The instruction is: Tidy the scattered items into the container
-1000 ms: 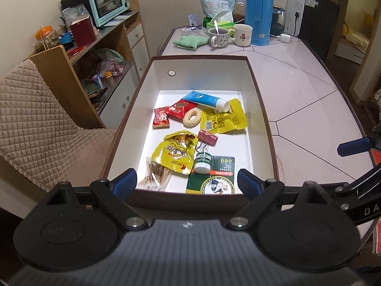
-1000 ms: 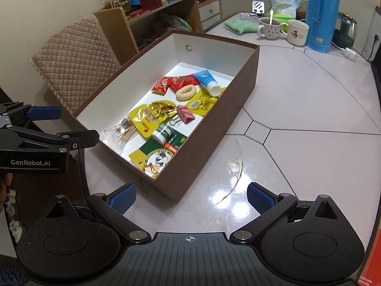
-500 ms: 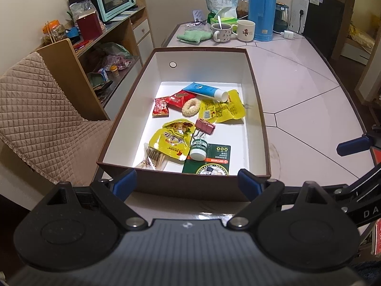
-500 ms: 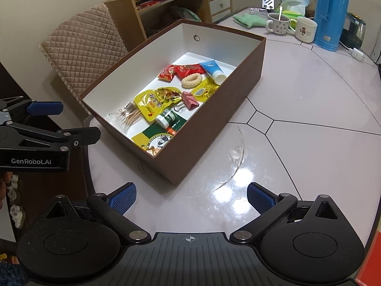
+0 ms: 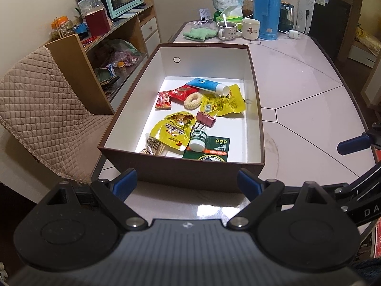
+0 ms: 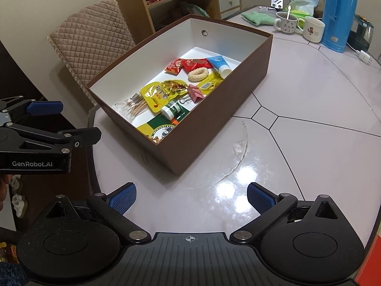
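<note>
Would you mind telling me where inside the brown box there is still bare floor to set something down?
In the brown box, the floor is bare along the left wall beside the red snack packet, and along the far wall behind the blue tube. A narrower strip runs by the right wall past the green card. The middle and near end are crowded.

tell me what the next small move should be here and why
Probably none beyond drawing both tongs back and stopping. The snack packets, blue tube and pink binder clip all lie inside the brown cardboard box, and the pale table around it shows no loose item in either view. The left tongs and right tongs are open and empty, clear of the box.
</note>
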Motion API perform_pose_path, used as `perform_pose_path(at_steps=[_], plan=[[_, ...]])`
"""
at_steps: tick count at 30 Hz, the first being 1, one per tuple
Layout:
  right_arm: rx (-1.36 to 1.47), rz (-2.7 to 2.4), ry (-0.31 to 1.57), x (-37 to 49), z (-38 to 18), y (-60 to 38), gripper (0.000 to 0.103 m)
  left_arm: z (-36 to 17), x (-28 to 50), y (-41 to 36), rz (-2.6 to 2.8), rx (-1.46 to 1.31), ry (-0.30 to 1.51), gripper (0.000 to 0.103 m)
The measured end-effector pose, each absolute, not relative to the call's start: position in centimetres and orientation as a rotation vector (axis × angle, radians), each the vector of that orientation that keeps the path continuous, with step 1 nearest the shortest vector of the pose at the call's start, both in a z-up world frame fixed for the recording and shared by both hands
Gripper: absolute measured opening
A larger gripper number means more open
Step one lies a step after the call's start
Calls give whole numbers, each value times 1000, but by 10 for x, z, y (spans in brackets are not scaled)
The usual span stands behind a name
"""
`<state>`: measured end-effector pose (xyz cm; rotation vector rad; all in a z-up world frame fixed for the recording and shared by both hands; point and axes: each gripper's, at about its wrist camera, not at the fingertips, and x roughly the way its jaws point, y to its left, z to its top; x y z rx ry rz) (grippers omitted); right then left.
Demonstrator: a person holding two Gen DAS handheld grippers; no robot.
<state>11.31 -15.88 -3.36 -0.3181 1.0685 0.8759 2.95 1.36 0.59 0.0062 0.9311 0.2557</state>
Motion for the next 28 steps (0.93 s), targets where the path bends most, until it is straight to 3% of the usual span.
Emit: perform_pose_path(at_steps=[28], plan=[[-364,969,1055,118,-37,-152,101,10,14,10,383,-26,870,89]])
